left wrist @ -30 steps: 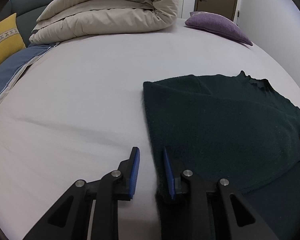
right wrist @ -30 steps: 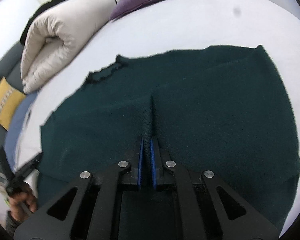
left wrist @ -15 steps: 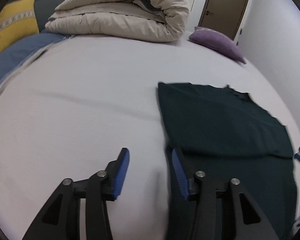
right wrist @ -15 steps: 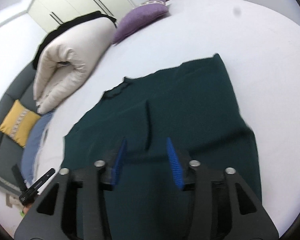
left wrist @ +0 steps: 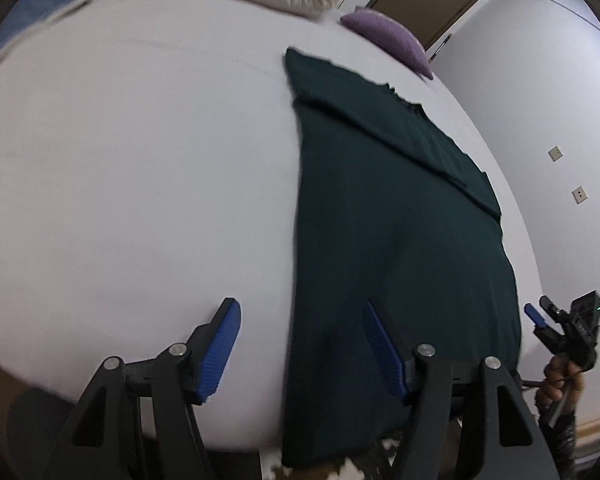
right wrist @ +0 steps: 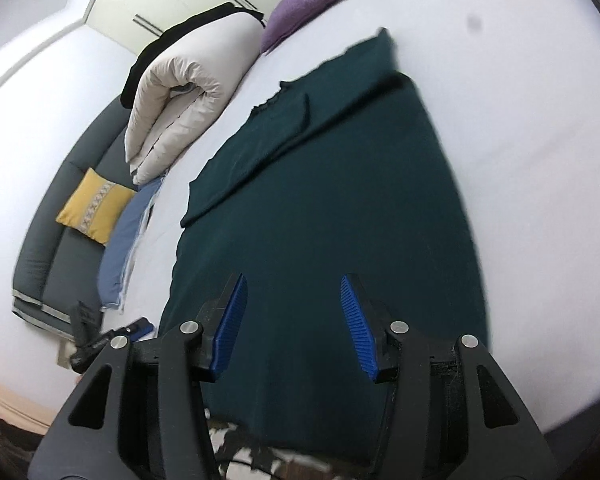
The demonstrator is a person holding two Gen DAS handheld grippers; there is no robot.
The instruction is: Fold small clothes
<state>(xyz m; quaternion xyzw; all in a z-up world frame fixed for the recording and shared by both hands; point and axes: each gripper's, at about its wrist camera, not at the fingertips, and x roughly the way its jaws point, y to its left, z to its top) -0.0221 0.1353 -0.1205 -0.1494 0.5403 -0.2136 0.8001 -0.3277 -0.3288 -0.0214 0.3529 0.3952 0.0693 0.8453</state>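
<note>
A dark green knitted garment (left wrist: 400, 240) lies flat on the white bed sheet (left wrist: 140, 180), filling the centre right of the left wrist frame, its near hem hanging over the bed's lower edge and a folded band across its top. The left gripper (left wrist: 300, 346) has just been opening; its jaws stand apart over the garment's left edge, gripping nothing. The right gripper (right wrist: 290, 326) is partly open above the cloth, empty too, though blur makes contact uncertain. Wide bare sheet lies left and right. A beige rolled duvet (right wrist: 180, 92) and purple cushion (right wrist: 304, 4) sit at upper frame.
</note>
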